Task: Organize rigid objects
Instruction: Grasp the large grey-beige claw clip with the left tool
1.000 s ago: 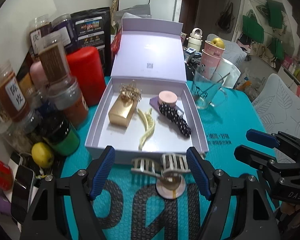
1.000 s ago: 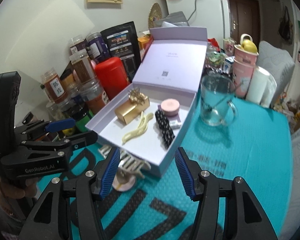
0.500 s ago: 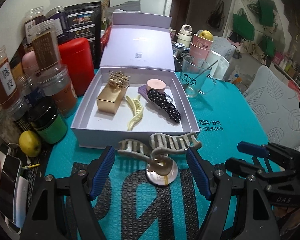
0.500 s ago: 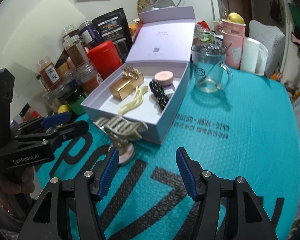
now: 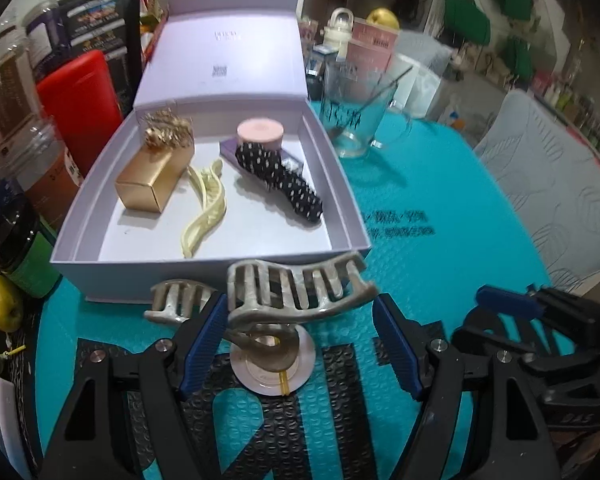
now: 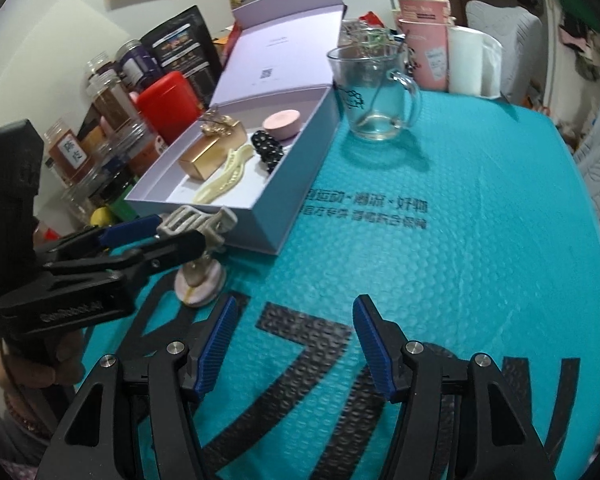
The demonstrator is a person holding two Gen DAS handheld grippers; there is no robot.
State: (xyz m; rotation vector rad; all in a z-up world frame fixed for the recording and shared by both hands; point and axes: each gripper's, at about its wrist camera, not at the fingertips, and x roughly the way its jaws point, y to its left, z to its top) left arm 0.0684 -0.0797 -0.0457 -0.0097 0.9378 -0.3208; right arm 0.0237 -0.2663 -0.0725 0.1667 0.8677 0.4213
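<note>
A grey claw hair clip (image 5: 296,292) stands on a small round disc (image 5: 272,372) on the teal mat, just in front of the open lavender box (image 5: 342,188). My left gripper (image 5: 300,340) is open and straddles the clip, its blue pads on either side and not pressing. The box holds a gold case (image 5: 152,180), a cream clip (image 5: 206,212), a black dotted clip (image 5: 280,180) and a pink jar (image 5: 260,132). My right gripper (image 6: 294,340) is open over bare mat, with nothing between its fingers. In the right wrist view the left gripper (image 6: 140,240) reaches the clip (image 6: 196,216) from the left.
A glass mug (image 6: 374,92) with a spoon stands right of the box. Jars (image 5: 8,80), a red canister (image 5: 80,108) and a lemon (image 5: 2,304) crowd the left edge. Pink cups (image 6: 424,44) and a white paper roll (image 6: 474,64) stand at the back.
Both grippers have come down toward the mat. The left one has closed in on the grey clip, which now sits between its fingers. The right one has drifted right of the box.
</note>
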